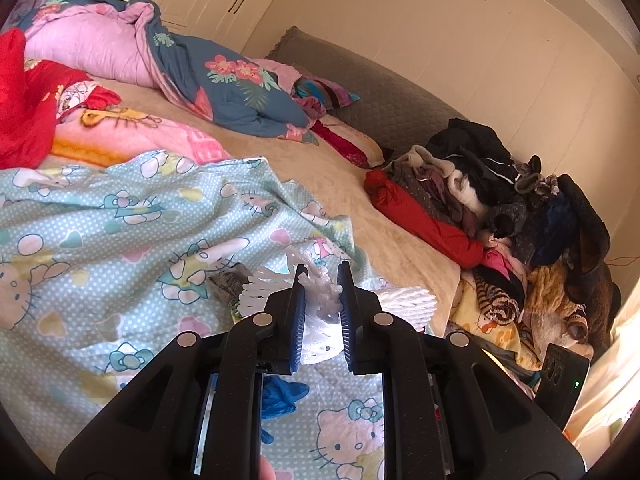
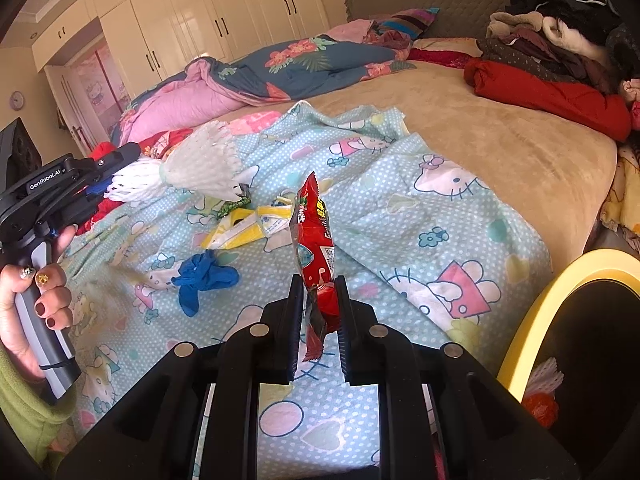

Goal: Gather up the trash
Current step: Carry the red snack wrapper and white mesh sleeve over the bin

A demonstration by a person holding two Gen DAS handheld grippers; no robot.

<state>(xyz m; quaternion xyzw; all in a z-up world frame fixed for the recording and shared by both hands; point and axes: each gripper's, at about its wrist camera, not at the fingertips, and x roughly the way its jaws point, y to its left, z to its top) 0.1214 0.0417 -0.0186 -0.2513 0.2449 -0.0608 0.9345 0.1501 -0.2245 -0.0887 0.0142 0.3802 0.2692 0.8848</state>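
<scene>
My left gripper (image 1: pixel 322 276) is shut on white foam fruit netting (image 1: pixel 320 300), held above the bed; in the right wrist view the left gripper (image 2: pixel 116 176) holds that foam netting (image 2: pixel 200 168) at the left. My right gripper (image 2: pixel 319 280) is shut on a red snack wrapper (image 2: pixel 314 240) that stands upright between its fingers. On the light blue cartoon-cat sheet (image 2: pixel 400 208) lie a blue glove (image 2: pixel 202 276), a yellow and white wrapper (image 2: pixel 244 230) and a small green wrapper (image 2: pixel 234 206).
A yellow-rimmed bin (image 2: pixel 560 300) with a dark liner stands at the right, foam netting inside it. A pile of clothes (image 1: pixel 500 208) sits at the bed's far right. Pink and blue quilts (image 1: pixel 180 64) lie near the headboard. A hand (image 2: pixel 36 292) grips the left handle.
</scene>
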